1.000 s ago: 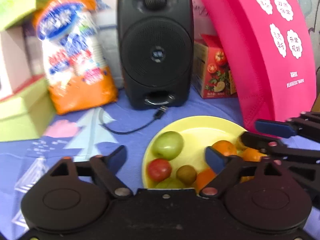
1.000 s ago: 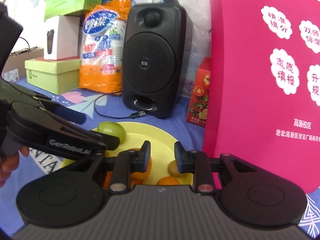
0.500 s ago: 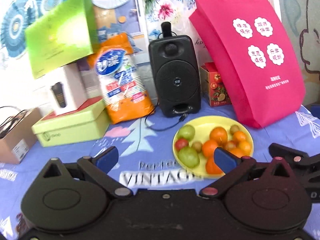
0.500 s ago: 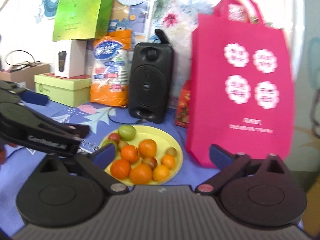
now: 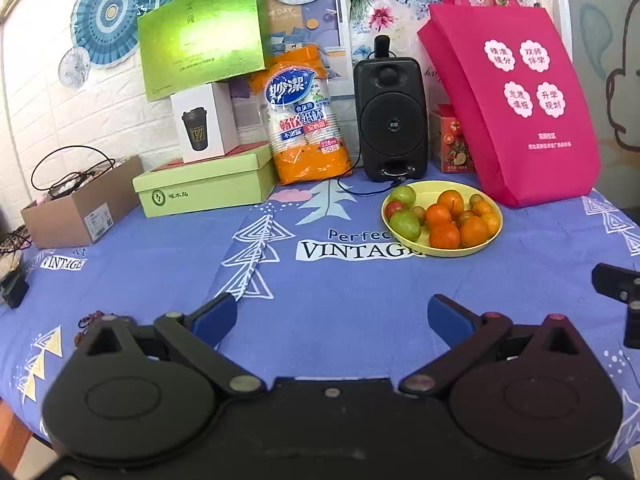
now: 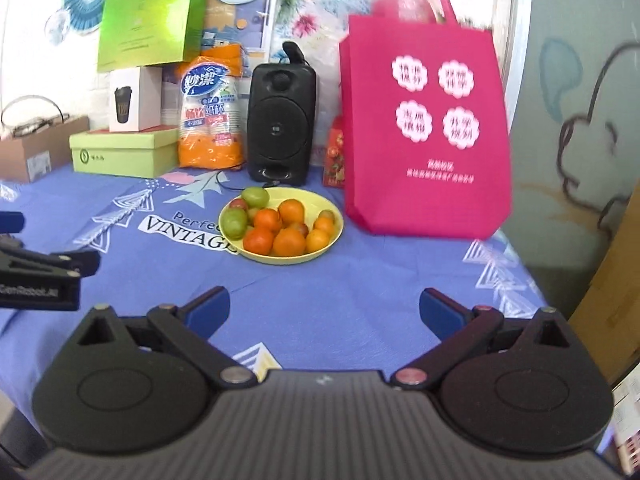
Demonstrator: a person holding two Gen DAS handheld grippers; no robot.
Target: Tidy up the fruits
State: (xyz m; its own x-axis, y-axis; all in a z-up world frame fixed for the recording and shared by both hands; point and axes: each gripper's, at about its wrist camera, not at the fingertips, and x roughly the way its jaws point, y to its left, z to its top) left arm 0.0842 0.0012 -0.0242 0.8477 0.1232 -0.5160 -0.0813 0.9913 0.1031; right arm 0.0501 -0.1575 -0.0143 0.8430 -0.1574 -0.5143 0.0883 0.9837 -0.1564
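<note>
Fruit [image 5: 440, 218] all on plate [image 5: 486, 246], left tool [image 5: 332, 314] and right tool [image 6: 324, 308] wide, empty, well apart from it; sorting likely complete, nothing left to grasp.

Tablecloth [image 5: 320, 280]: "Perfect VINTAGE". Left tool [image 6: 40, 276]: "GenRobot.AI".

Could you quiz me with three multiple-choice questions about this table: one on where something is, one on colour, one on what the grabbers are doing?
1. The fruit lies:
A. in the yellow plate
B. in the pink bag
C. on the green box

2. The tablecloth is:
A. red
B. blue
C. white

3. The left gripper and right gripper are:
A. both open, empty
B. both shut on fruit
C. one holding an orange

Answers: 1 A, all the fruit is piled in the plate; 2 B, blue with white print; 3 A, both sets of fingers are spread with only cloth between them.
</note>
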